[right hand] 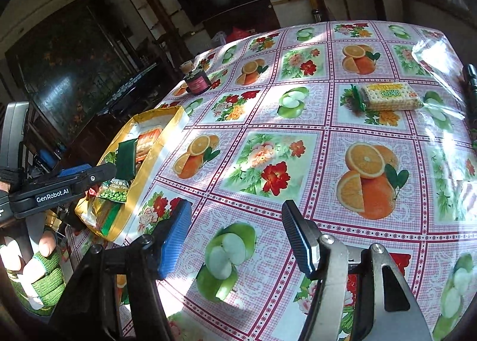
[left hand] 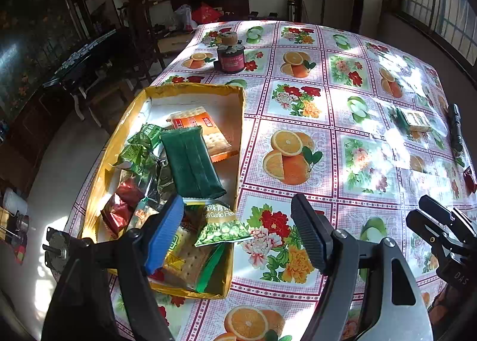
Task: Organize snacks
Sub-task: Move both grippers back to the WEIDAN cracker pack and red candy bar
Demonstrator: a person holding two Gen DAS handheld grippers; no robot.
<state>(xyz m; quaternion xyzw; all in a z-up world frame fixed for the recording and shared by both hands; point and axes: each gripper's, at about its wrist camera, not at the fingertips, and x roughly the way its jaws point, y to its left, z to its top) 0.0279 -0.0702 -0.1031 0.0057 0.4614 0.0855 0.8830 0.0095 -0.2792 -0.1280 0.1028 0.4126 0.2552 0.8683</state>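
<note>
A yellow cardboard box (left hand: pixel 190 89) on the left of the table holds several snacks: a dark green packet (left hand: pixel 190 162), an orange cracker packet (left hand: pixel 199 123), red packets (left hand: pixel 122 203) and a green pea packet (left hand: pixel 222 226) leaning over its near right wall. My left gripper (left hand: pixel 238 233) hovers open over that wall; its pads touch nothing. A cracker packet (right hand: pixel 390 98) lies alone far right on the tablecloth, also visible from the left wrist (left hand: pixel 414 120). My right gripper (right hand: pixel 237 239) stands open above bare tablecloth, well short of the cracker packet.
A dark jar (left hand: pixel 231 59) with a small roll behind it stands at the far left of the table. A black torch (right hand: pixel 471 78) lies at the right edge. A small red packet (left hand: pixel 469 180) sits near it. A gloved hand (right hand: pixel 38 269) holds the left gripper.
</note>
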